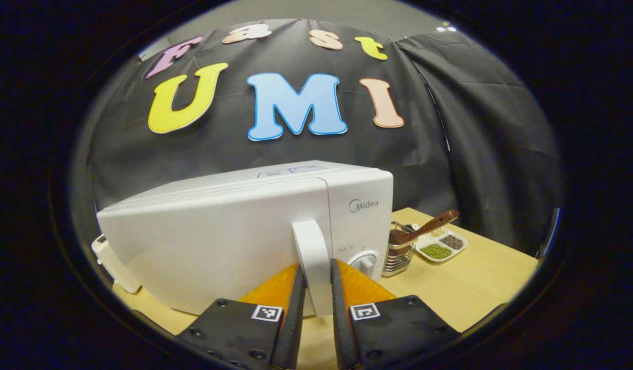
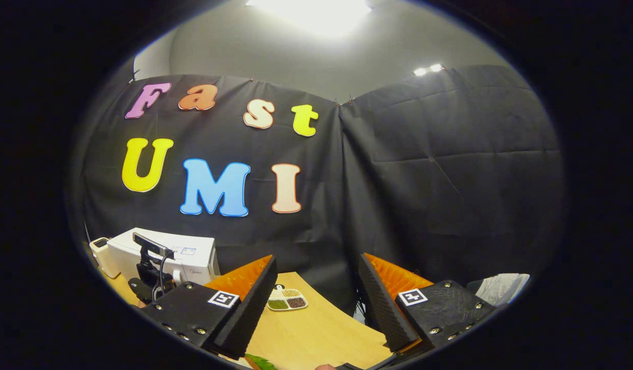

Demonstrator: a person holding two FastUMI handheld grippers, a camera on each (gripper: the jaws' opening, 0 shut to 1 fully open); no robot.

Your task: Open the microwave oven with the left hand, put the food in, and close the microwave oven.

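Microwave (image 1: 234,231) door handle (image 1: 313,262) pinched by left gripper (image 1: 315,280); right gripper (image 2: 316,288) spread above table (image 2: 321,329).

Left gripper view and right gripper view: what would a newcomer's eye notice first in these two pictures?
In the left gripper view, the white microwave oven stands large on the wooden table, and the left gripper has its fingers closed on the door handle. Beside the oven stand a wire basket and a tray of seeds. In the right gripper view, the right gripper is wide open above the table.
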